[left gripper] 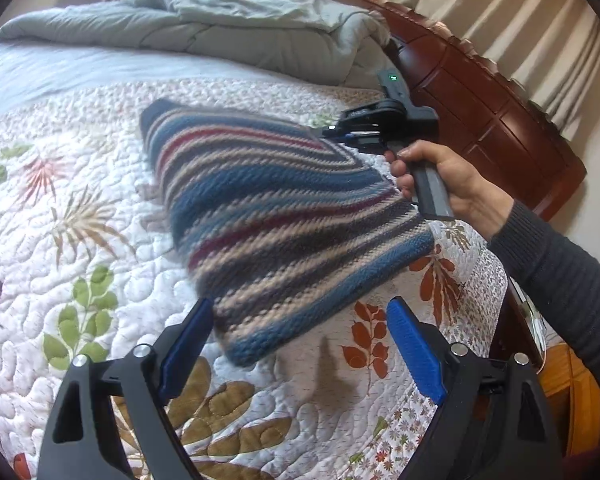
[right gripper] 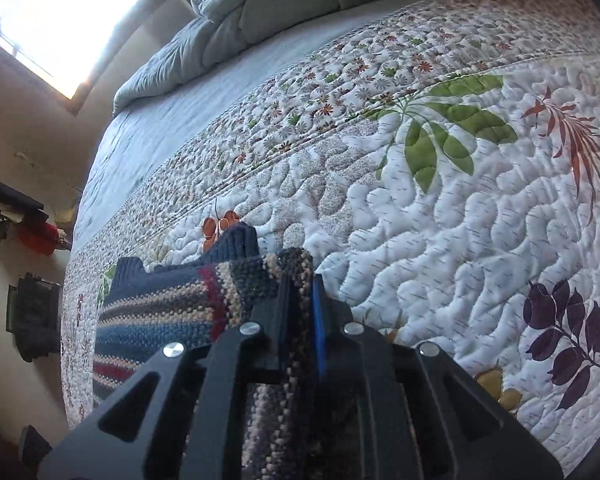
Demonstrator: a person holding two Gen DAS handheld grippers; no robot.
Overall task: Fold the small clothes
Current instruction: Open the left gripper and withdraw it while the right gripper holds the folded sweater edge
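Observation:
A striped knit garment (left gripper: 280,208) in blue, beige and dark red hangs over the floral quilt (left gripper: 80,240), lifted by one edge. My right gripper (left gripper: 328,132), held by a hand (left gripper: 452,184) in a dark sleeve, is shut on that edge. In the right wrist view the knit (right gripper: 172,308) is pinched between the two fingers of the right gripper (right gripper: 302,280) and trails off to the left. My left gripper (left gripper: 300,308) stands wide open just below the garment's lower corner, its blue pads (left gripper: 416,352) on either side of it and touching nothing.
A crumpled grey duvet (left gripper: 220,28) lies at the far end of the bed. A dark wooden bed board (left gripper: 480,92) and curtains (left gripper: 520,20) stand to the right. The quilt (right gripper: 440,220) stretches open to the right of the garment. Dark objects (right gripper: 32,312) are beyond the bed's left edge.

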